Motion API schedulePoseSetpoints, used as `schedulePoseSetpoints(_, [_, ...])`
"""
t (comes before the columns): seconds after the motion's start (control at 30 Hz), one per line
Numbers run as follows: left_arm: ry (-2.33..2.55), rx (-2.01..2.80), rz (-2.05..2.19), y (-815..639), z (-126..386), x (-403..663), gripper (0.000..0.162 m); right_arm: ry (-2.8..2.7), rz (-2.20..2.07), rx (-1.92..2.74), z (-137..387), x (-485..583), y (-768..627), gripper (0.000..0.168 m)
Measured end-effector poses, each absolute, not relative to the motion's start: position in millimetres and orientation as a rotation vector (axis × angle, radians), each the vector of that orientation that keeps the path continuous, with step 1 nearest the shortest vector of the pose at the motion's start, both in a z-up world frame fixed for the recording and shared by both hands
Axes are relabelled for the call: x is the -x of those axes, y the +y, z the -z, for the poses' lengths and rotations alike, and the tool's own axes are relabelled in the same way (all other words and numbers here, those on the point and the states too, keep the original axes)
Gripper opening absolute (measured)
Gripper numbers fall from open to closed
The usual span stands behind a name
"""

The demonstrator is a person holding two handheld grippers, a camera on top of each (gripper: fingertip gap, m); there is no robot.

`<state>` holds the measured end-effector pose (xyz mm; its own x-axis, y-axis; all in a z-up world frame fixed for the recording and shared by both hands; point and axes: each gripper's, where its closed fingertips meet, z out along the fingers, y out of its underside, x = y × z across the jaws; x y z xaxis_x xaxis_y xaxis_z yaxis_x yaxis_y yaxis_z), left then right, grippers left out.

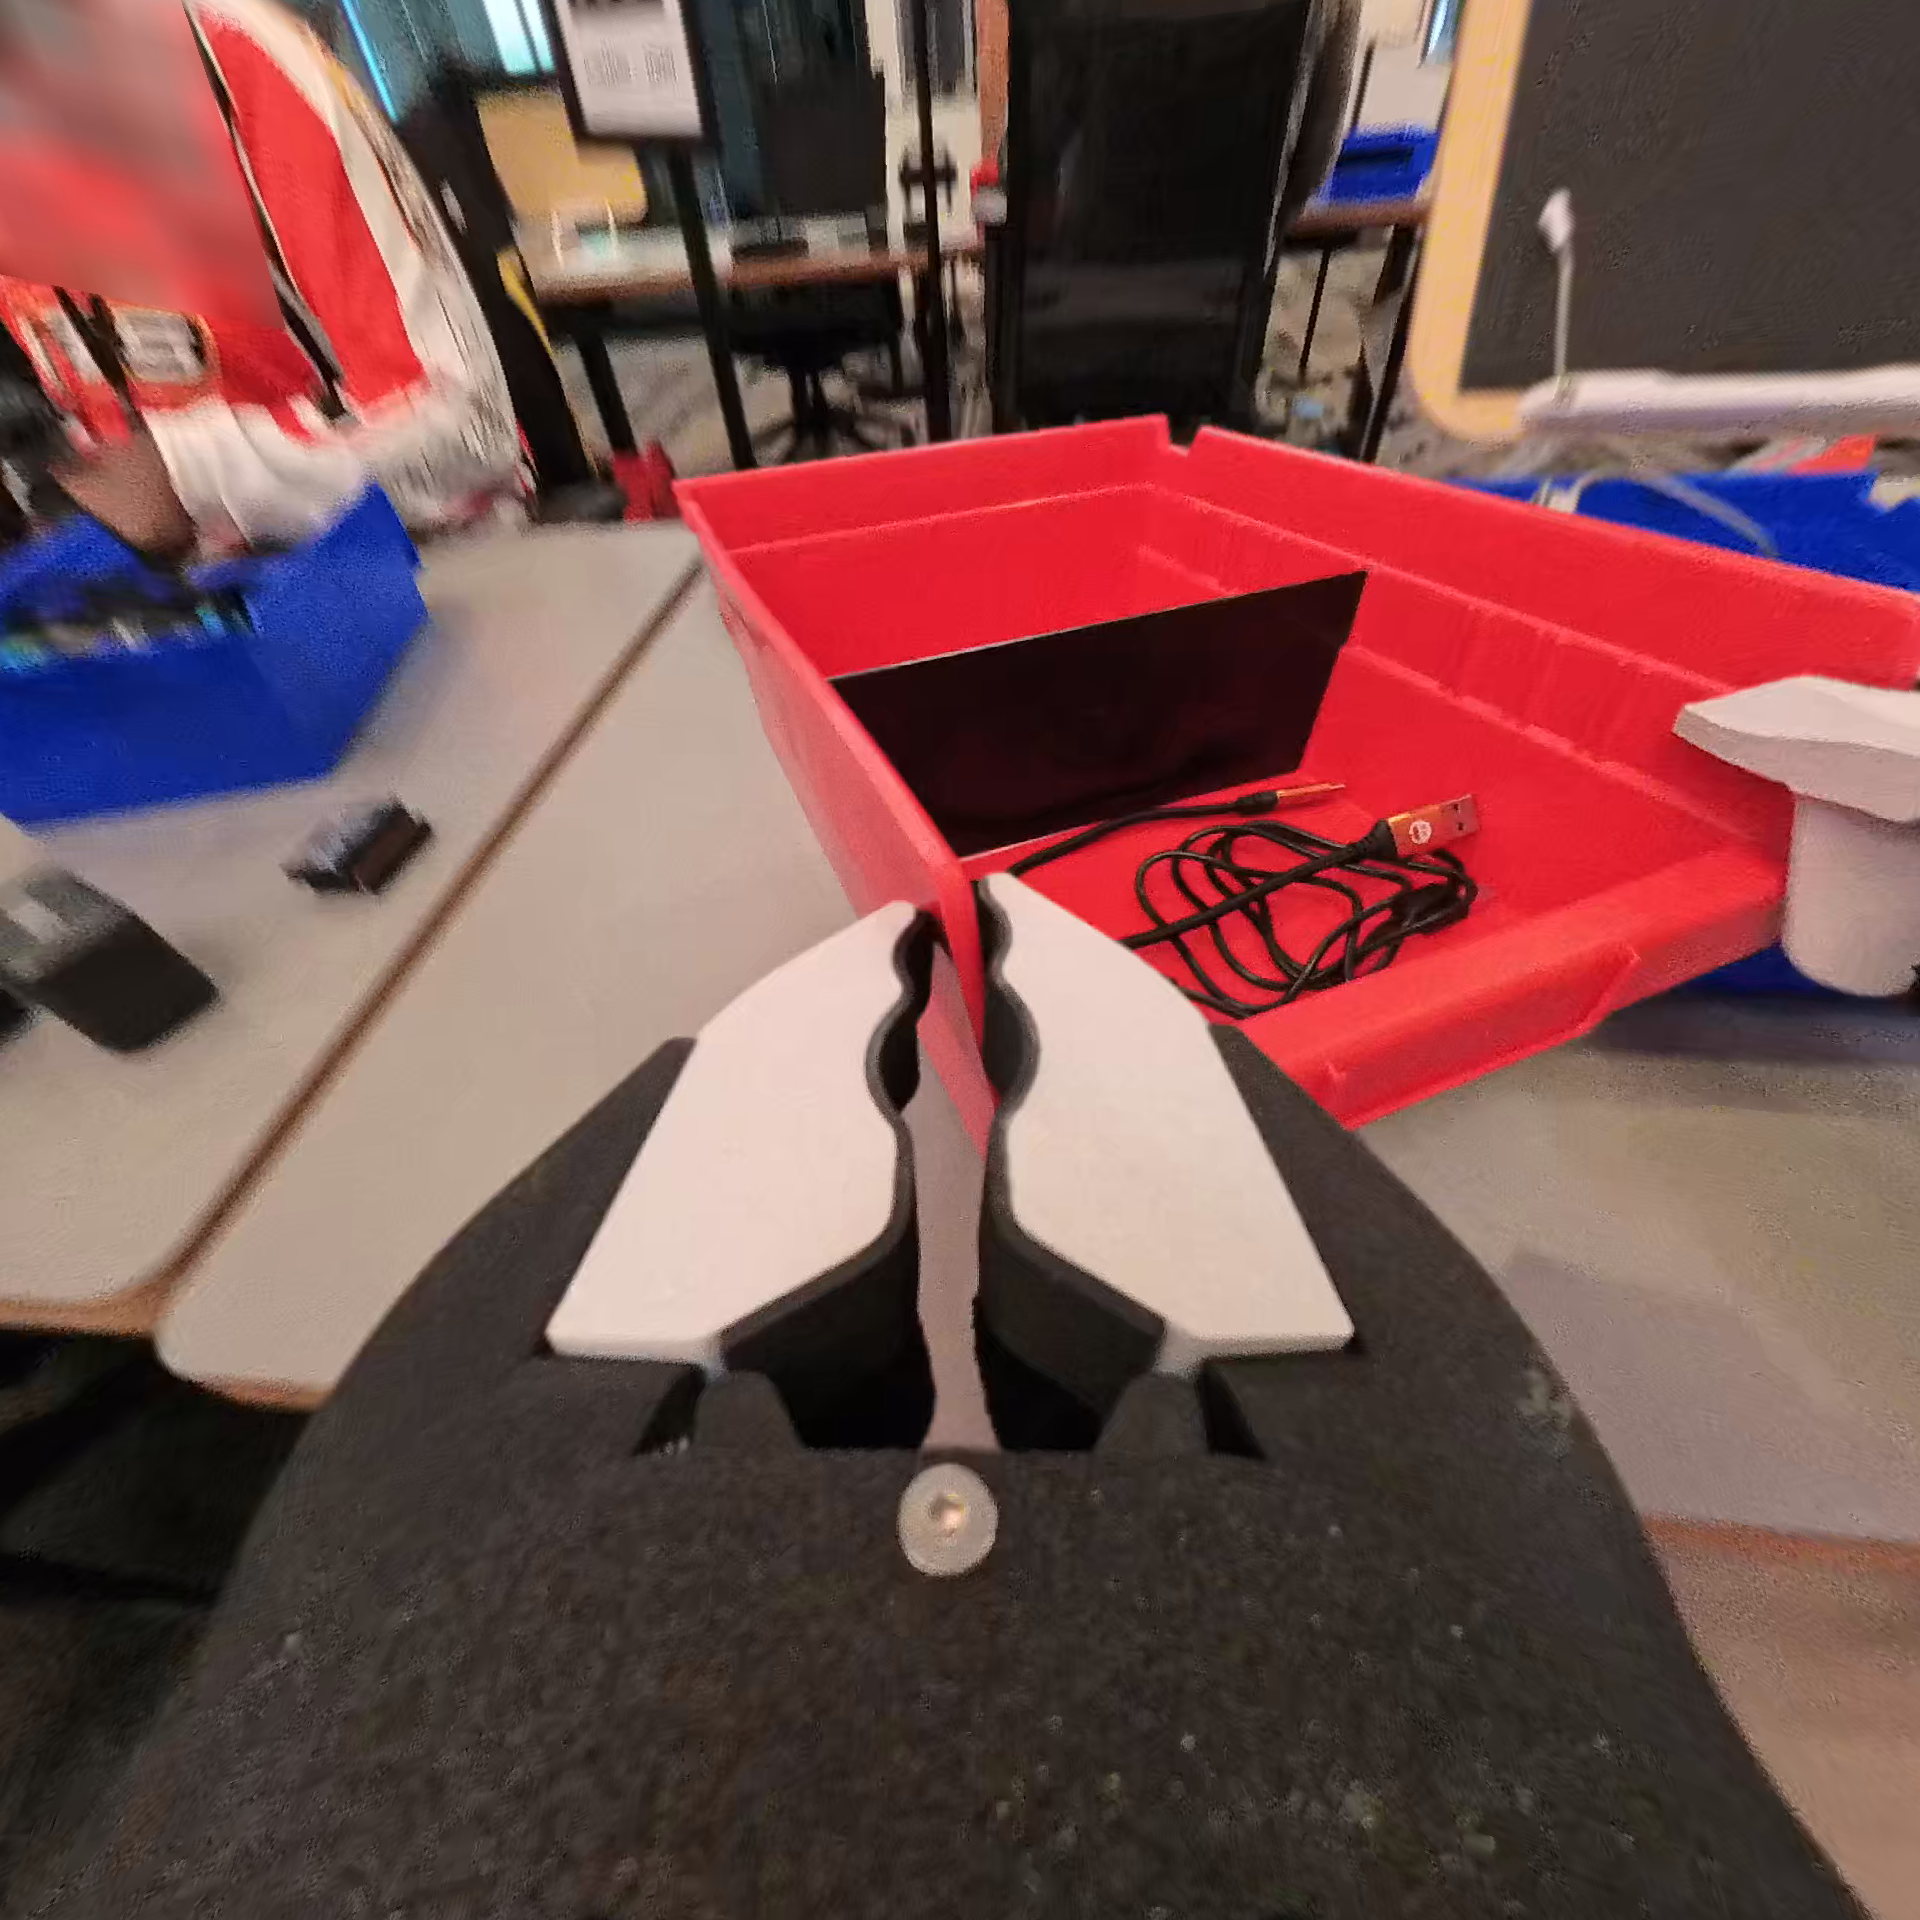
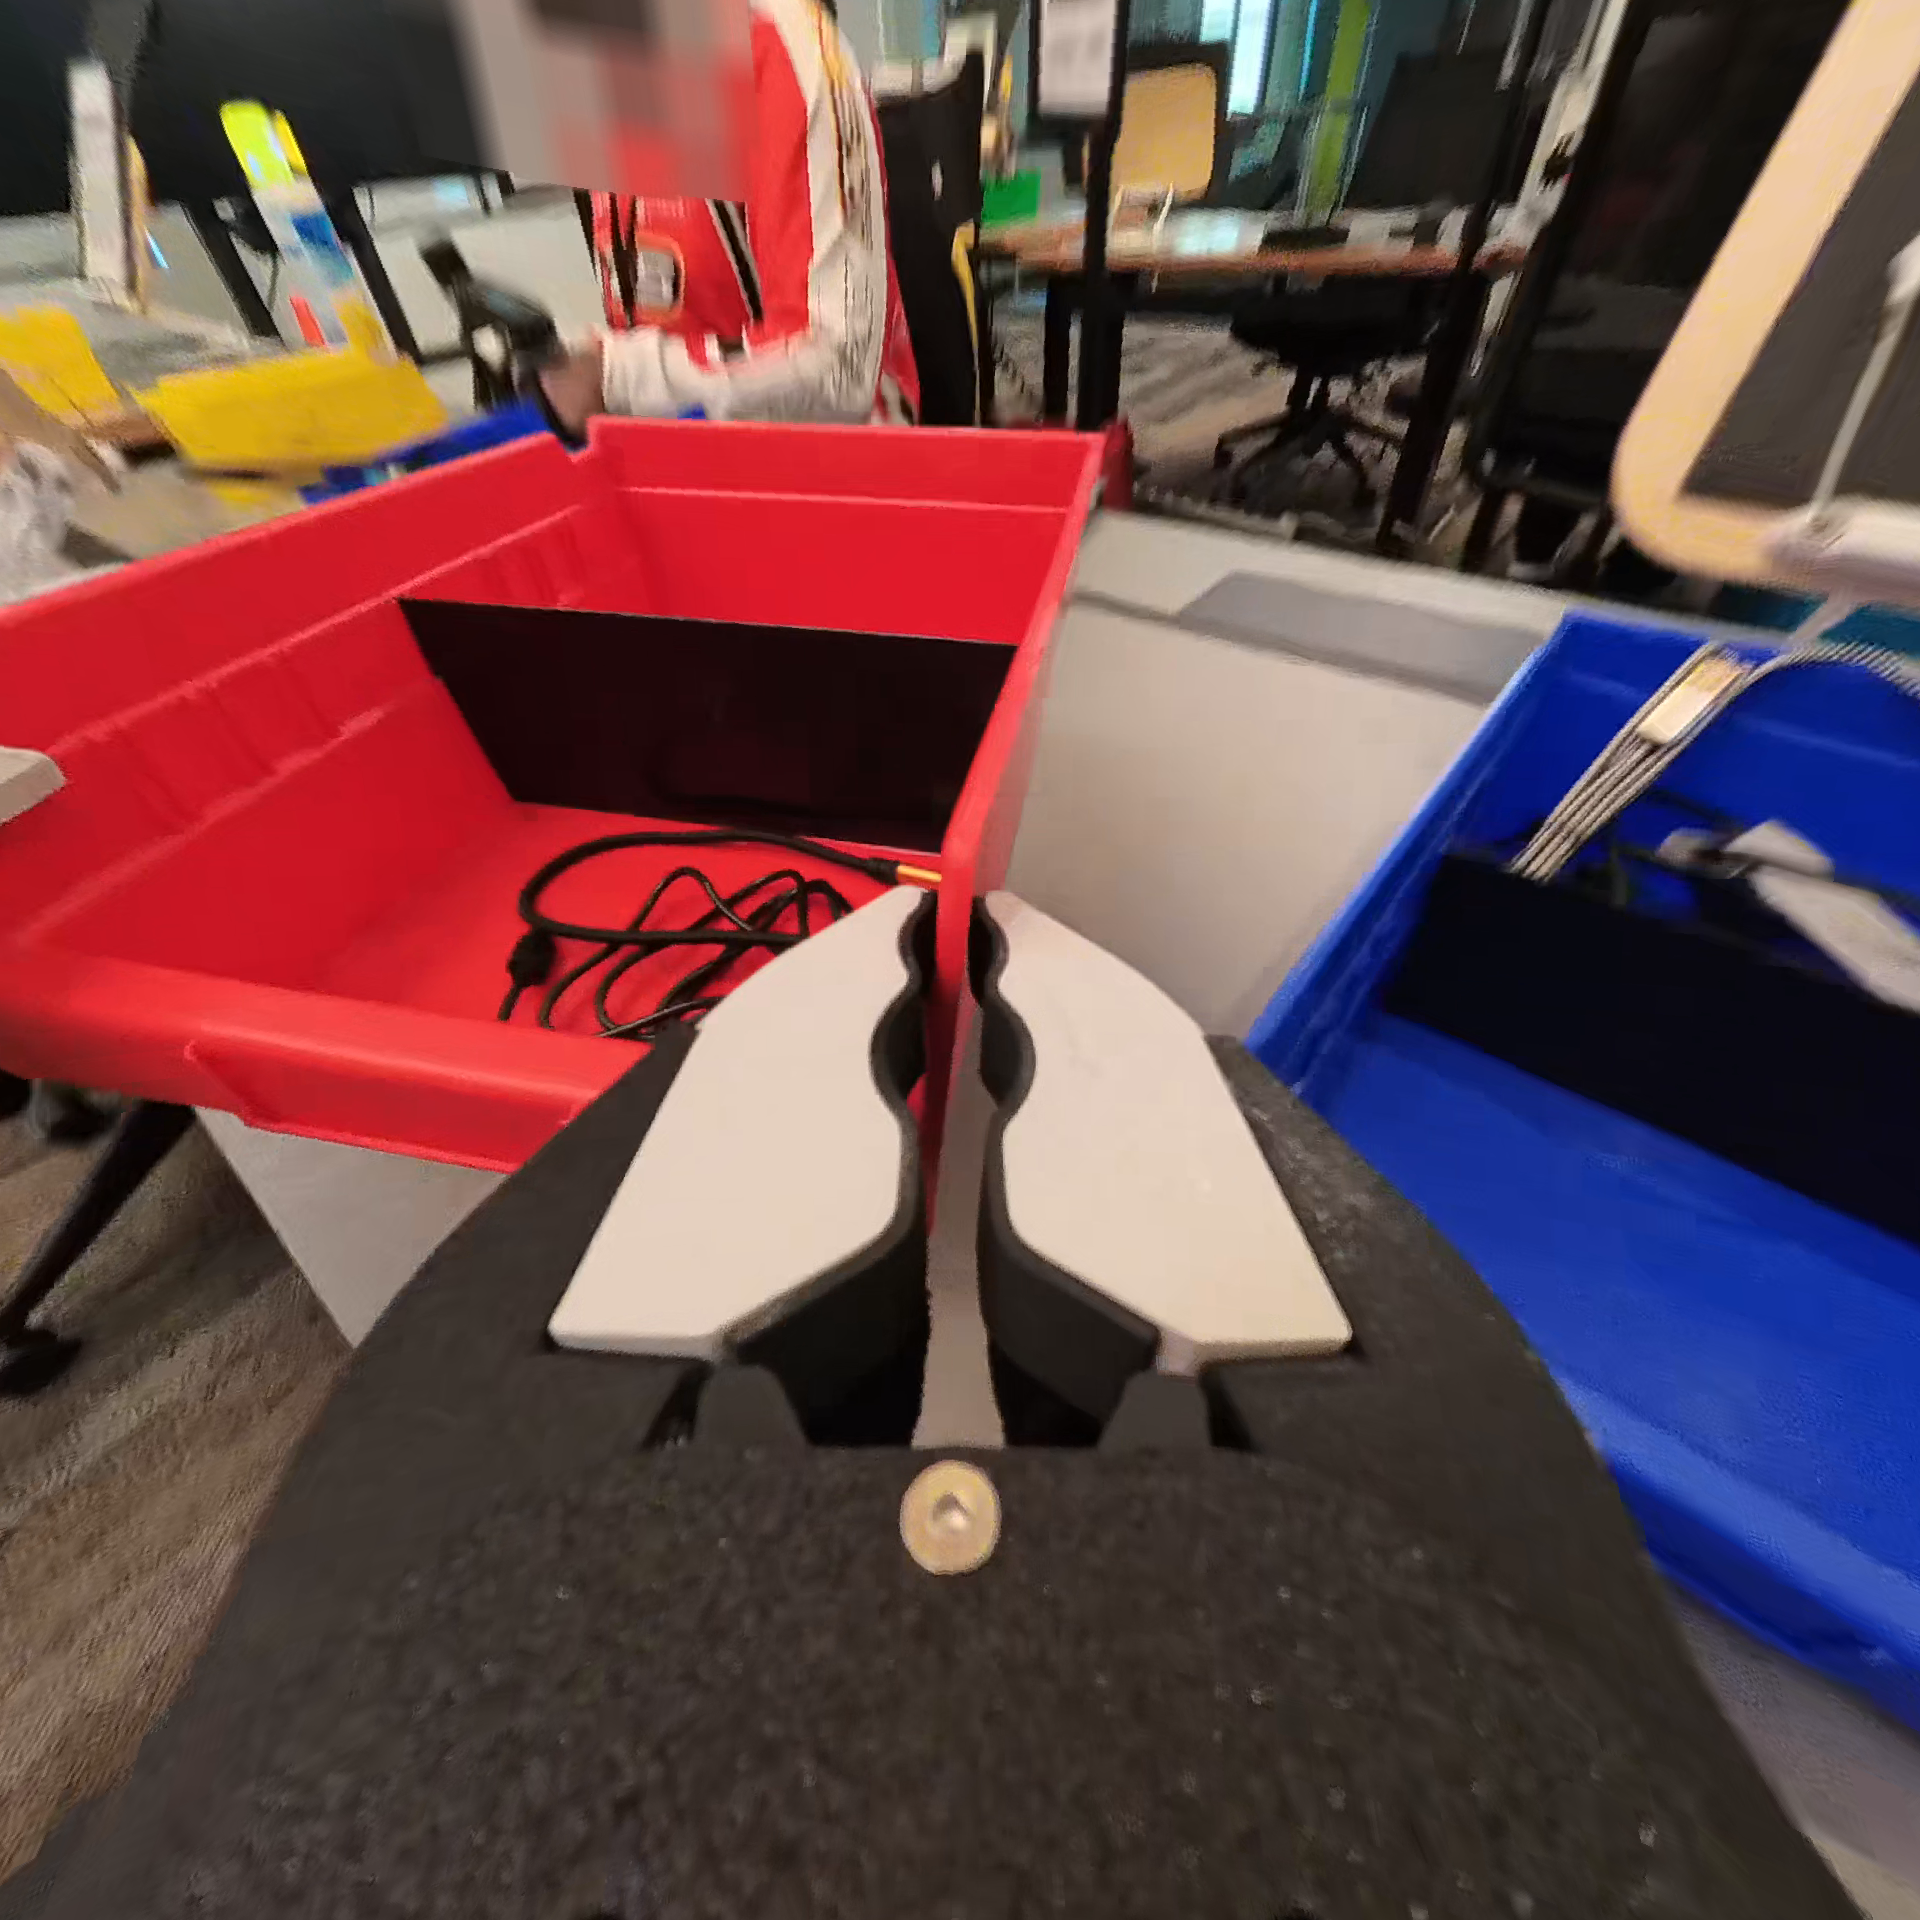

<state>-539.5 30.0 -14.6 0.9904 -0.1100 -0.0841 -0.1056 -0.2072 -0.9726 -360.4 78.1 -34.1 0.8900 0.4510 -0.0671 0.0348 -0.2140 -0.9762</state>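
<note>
A red plastic bin (image 1: 1039, 551) stands on the grey table (image 1: 623, 987). Inside it are a black divider panel (image 1: 1091, 727) and a coiled black cable (image 1: 1299, 914) with a red USB plug and a gold jack plug. My left gripper (image 1: 961, 914) is shut on the bin's left side wall, near the front corner. My right gripper (image 2: 954, 904) is shut on the bin's right side wall (image 2: 997, 727), and its white finger also shows in the left wrist view (image 1: 1849, 831). The cable (image 2: 665, 935) and the divider (image 2: 707, 707) also show in the right wrist view.
A blue bin (image 2: 1610, 1247) holding cables stands close to the right of the red bin. Another blue bin (image 1: 208, 707) and two small black objects (image 1: 358, 847) (image 1: 94, 961) lie on the table to the left. A person in red and white clothing (image 1: 312, 260) is behind. The gap from one gripper's tips to the other's is roughly 20 centimetres.
</note>
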Motion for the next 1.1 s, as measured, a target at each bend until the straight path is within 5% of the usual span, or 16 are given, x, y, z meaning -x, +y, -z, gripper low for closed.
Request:
schedulePoseSetpoints(0.2, [0.335,1.561,0.003,54,-92,442,0.007,-0.237,-0.303,1.535,-66,261,77,0.005])
schedulePoseSetpoints(0.33, [0.471,1.48,0.202,87,-111,316,0.008,-0.164,-0.116,1.457,-96,134,76,0.006])
schedulePoseSetpoints(0.67, [0.776,1.642,0.551,73,11,-25,0.009,0.24,0.169,1.674,0,-200,3,0.003])
schedulePoseSetpoints(1.1, [0.853,1.802,0.567,85,122,-75,0.016,0.274,0.056,1.921,127,-261,42,0.002])
